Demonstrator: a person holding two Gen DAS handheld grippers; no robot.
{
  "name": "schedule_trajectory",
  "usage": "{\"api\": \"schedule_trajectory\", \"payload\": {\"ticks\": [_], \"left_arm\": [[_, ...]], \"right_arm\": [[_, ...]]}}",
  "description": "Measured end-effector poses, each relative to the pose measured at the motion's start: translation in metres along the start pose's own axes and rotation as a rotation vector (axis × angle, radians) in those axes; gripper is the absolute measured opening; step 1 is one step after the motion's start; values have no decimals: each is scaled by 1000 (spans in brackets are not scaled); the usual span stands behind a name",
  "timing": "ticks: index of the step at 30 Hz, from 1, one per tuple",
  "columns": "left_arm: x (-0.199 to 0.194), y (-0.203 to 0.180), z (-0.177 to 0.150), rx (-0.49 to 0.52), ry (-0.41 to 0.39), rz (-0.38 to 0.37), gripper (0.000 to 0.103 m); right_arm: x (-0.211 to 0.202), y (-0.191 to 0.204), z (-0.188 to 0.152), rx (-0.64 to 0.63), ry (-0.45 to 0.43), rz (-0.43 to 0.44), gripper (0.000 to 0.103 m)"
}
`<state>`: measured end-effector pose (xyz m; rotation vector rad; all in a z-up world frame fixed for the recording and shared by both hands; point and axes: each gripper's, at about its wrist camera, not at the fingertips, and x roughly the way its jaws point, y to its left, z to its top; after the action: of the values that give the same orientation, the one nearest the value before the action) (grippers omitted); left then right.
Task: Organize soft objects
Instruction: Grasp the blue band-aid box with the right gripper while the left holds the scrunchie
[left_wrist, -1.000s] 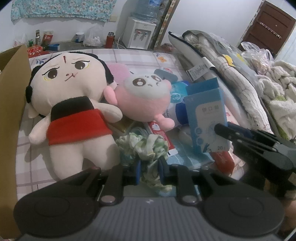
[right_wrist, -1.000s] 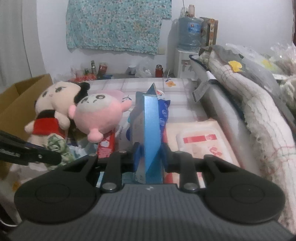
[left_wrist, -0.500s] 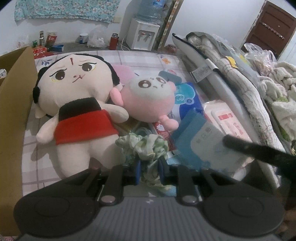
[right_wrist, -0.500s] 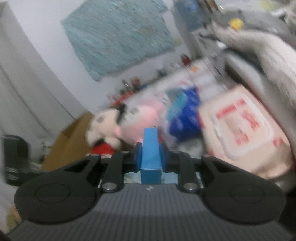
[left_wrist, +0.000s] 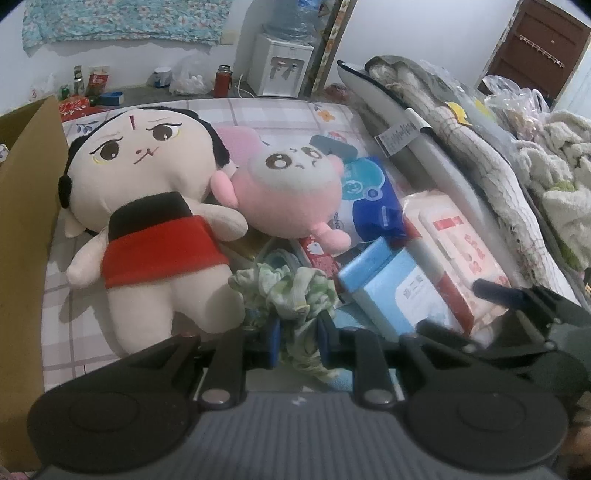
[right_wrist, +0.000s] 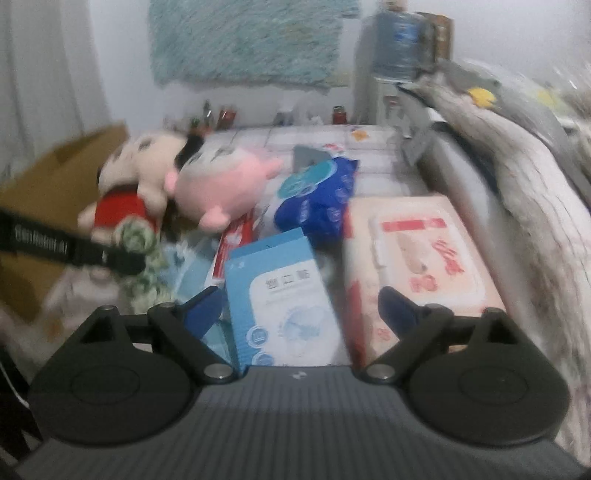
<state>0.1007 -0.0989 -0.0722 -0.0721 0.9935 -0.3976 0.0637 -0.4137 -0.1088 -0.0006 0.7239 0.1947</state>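
My left gripper (left_wrist: 297, 332) is shut on a green-and-white patterned cloth (left_wrist: 284, 284) bunched just above the bed. Beyond it lie a cream doll in a red dress (left_wrist: 147, 206) and a round pink plush (left_wrist: 291, 195). My right gripper (right_wrist: 301, 304) is opening, its jaws wide apart. A light blue box (right_wrist: 284, 295) lies flat between them, free of both pads. In the left wrist view that blue box (left_wrist: 399, 291) rests beside the cloth, with the right gripper (left_wrist: 454, 308) at its near right.
A blue wipes pack (left_wrist: 369, 199), a pink wipes pack (right_wrist: 417, 254) and a red carton (left_wrist: 319, 254) lie around the box. A cardboard box (left_wrist: 26, 229) stands at the left. Rolled bedding (left_wrist: 461, 147) runs along the right.
The right gripper has opened and let go of the blue box, which was upright between its pads and now lies flat on the pile. The left gripper keeps its hold on the cloth.
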Motion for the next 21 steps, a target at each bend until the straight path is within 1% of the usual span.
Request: {"api": "schedule_trajectory", "payload": {"ticks": [3,5,8,13,15,16,17,18,21], "left_arm": [[-1,1,0,4,-3,-1,21],[-1,2,-1,5,-3,-6,21],[-1,4,-3,7,1,-16,21],[0,7,-2,2,3,-34,21],[0,8,-2,-1,1,-39,21],[0,8,-2,-2,1,-41,21],[1,9,-3,-3,2,-42,21],[0,8,-3,-2,2,-40,21],[0,8,-3,0,0,-40,21]], "right_arm": [[6,9,1,-39,28,23,91],[12,13,3,-56,53,21,90],[24,12,5,-73,90,14,89],[39,13,10,-130,127,39,89],[48,11,13,-127,157,57,82],[52,9,14,-117,175,68,74],[55,6,14,-99,197,86,74],[56,4,14,-85,198,91,74],[50,7,14,-88,182,79,74]]}}
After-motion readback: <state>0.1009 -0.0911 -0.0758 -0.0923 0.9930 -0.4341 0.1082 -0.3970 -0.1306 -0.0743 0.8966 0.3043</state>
